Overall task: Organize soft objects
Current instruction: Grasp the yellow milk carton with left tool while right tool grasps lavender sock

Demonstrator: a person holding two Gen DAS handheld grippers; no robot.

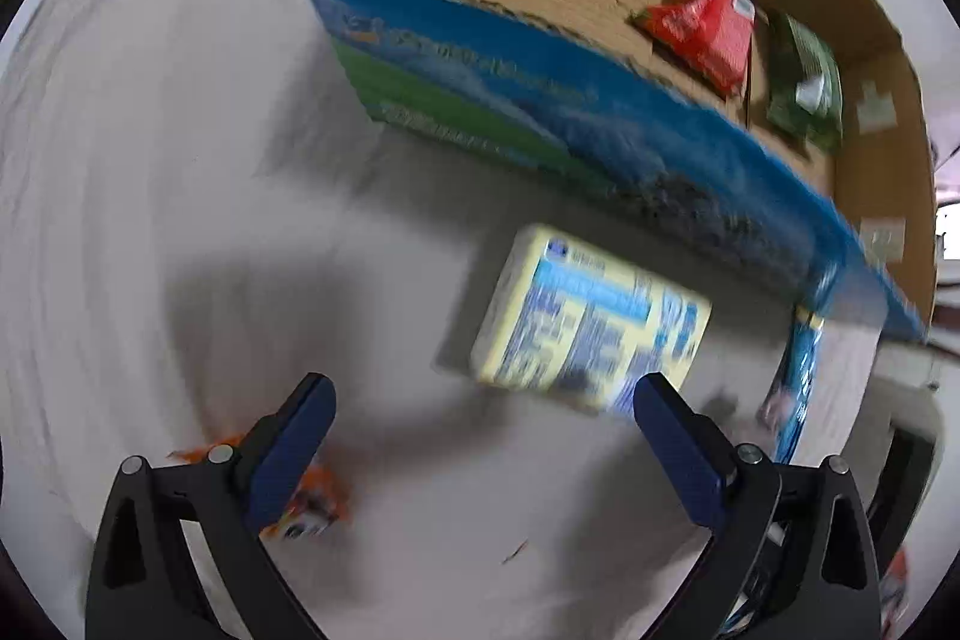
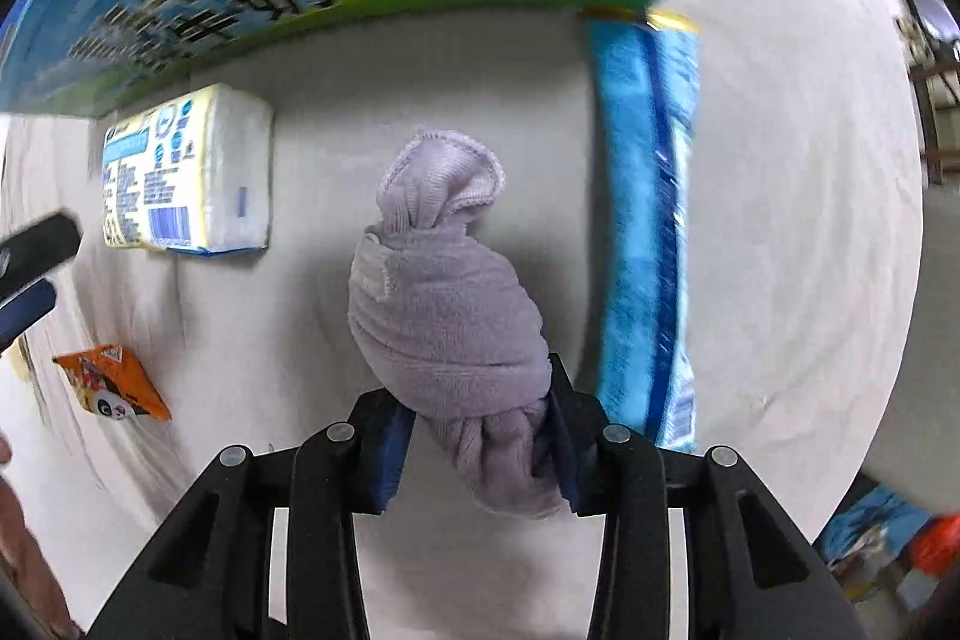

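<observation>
My right gripper (image 2: 480,436) points down at the white-covered table and is shut on a knotted lilac cloth bundle (image 2: 444,292), its blue pads pressing the bundle's lower end from both sides. My left gripper (image 1: 486,388) hangs open over the white cover, nothing between its fingers (image 1: 300,448). Just beyond its fingertips lies a yellow-edged tissue pack (image 1: 588,322), which the right wrist view shows at the left (image 2: 186,178). An orange snack packet (image 1: 312,496) lies beside the left finger, and appears again in the right wrist view (image 2: 114,382).
An open cardboard box (image 1: 540,100) with a blue and green printed side stands behind the tissue pack, a red packet (image 1: 702,22) and a green packet (image 1: 804,82) inside. A long blue packet (image 2: 648,220) lies right of the bundle. The left gripper's fingers (image 2: 36,250) show at the left edge.
</observation>
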